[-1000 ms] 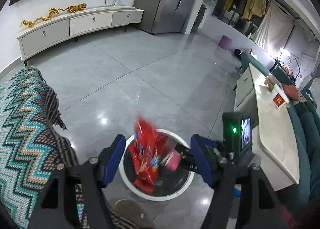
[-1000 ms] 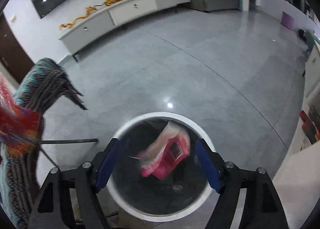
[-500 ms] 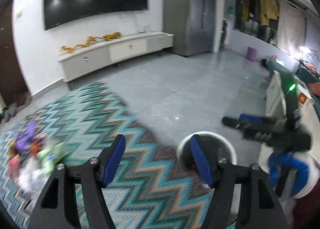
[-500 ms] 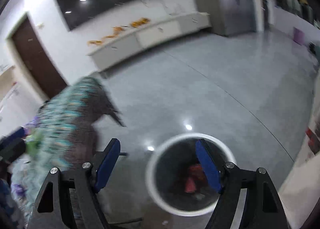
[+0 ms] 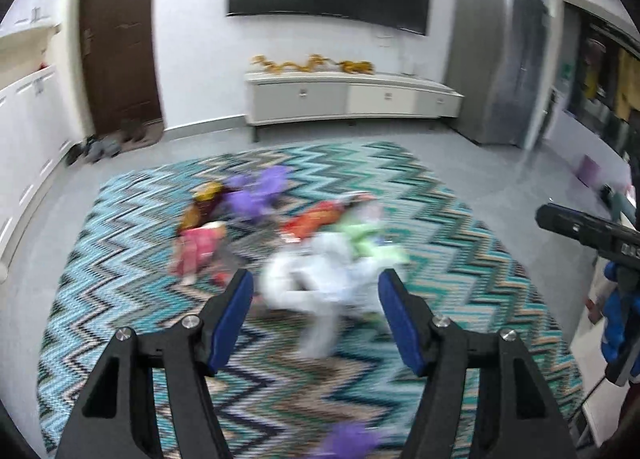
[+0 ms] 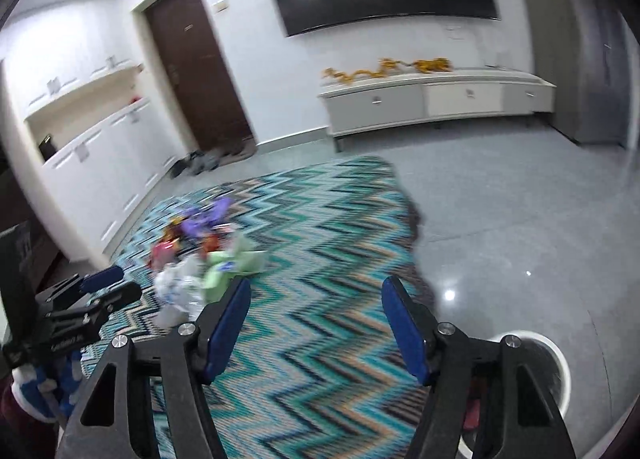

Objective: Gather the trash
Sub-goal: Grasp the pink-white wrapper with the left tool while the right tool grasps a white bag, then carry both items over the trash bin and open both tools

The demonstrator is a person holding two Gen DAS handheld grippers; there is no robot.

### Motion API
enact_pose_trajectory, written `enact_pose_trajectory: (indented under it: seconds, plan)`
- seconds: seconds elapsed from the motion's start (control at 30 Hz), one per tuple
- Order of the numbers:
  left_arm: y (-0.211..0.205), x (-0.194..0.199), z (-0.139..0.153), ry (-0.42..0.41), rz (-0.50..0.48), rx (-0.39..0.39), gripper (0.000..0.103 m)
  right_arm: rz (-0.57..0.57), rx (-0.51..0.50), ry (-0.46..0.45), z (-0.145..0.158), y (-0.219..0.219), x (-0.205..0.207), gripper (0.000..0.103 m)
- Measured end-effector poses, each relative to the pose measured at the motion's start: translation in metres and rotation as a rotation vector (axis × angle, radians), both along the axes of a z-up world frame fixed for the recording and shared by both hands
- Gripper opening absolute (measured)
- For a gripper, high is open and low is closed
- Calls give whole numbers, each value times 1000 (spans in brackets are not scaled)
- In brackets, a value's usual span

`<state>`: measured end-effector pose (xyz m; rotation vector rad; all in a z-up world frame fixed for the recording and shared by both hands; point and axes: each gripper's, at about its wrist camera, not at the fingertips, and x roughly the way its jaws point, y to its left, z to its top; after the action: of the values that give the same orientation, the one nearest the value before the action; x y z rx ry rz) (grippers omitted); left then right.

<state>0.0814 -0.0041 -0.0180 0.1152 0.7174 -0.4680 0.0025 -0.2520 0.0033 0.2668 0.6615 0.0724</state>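
A blurred pile of trash (image 5: 312, 243) lies on the zigzag rug (image 5: 120, 299): white and green wrappers, a pink packet (image 5: 198, 247), a purple wrapper (image 5: 260, 195) and an orange one. My left gripper (image 5: 314, 319) is open and empty, just short of the white wrapper. My right gripper (image 6: 316, 323) is open and empty over the rug, with the pile (image 6: 200, 259) ahead to its left. The white-rimmed bin (image 6: 556, 363) sits on the floor at the lower right of the right wrist view, holding red trash.
The rug also shows in the right wrist view (image 6: 320, 227). A white TV cabinet (image 5: 348, 97) stands on the far wall under a dark screen. A brown door (image 5: 118, 39) and white cupboards (image 6: 100, 163) are to the left. Grey tiled floor (image 6: 520, 199) lies right of the rug.
Both grippers have swung left away from the bin, where red and pink packets had dropped in, and now face the trash pile on the rug. Both stay open.
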Motion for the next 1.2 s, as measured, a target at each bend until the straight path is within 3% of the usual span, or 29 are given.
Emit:
enact_pose_trajectory:
  seconds: [0.23, 0.47, 0.6, 0.7, 0.73, 0.77, 0.9, 1.2]
  plan:
    - [63, 50, -20, 57, 134, -27, 57, 172, 1, 34, -13, 64, 45, 59]
    - [70, 102, -40, 104, 151, -15, 57, 299, -16, 82, -34, 113, 92, 55]
    - [64, 131, -58, 161, 163, -12, 57, 315, -15, 132, -50, 122, 116, 55]
    - [62, 143, -70, 207, 167, -21, 36, 343, 9, 181, -63, 126, 127, 51]
    - [62, 145, -73, 220, 163, -27, 29, 354, 17, 186, -65, 126, 127, 47]
    - [63, 143, -75, 221, 156, -32, 28, 368, 31, 194, -66, 126, 126, 37]
    - [63, 129, -72, 191, 140, -37, 23, 401, 61, 183, -65, 118, 110, 23]
    - [73, 77, -29, 75, 173, -80, 22, 364, 264, 8, -25, 72, 57, 16]
